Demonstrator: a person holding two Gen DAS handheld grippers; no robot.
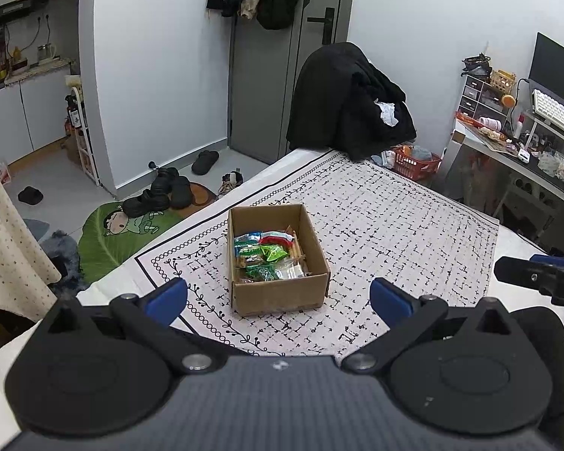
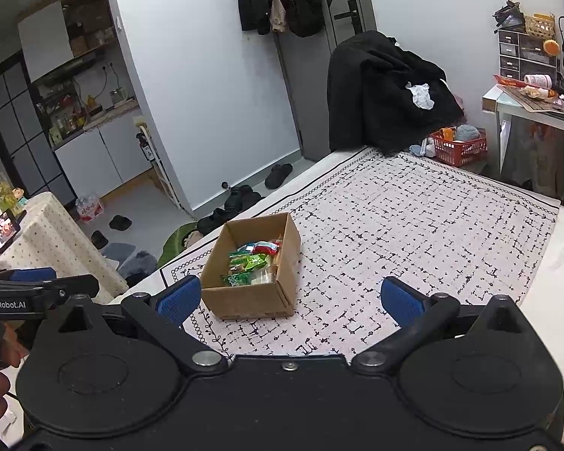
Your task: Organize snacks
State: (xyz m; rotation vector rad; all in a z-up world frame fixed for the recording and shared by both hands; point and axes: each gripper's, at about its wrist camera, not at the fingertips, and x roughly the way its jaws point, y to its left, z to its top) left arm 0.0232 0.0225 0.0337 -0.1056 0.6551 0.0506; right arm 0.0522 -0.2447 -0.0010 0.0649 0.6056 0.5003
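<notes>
Both grippers gape empty; snacks overlap in the box — labels unreadable

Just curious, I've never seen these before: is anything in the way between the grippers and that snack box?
Nothing visible: only bare patterned cloth lies between each open hand-held gripper and the cardboard box.

The open brown box is matt corrugated cardboard with rough cut edges. The green, red and clear snack packets inside it are glossy plastic film. The white black-patterned cloth beneath looks soft and matt. The left tool has matt black plastic arms, textured blue pads and shiny metal pivot screws.
</notes>
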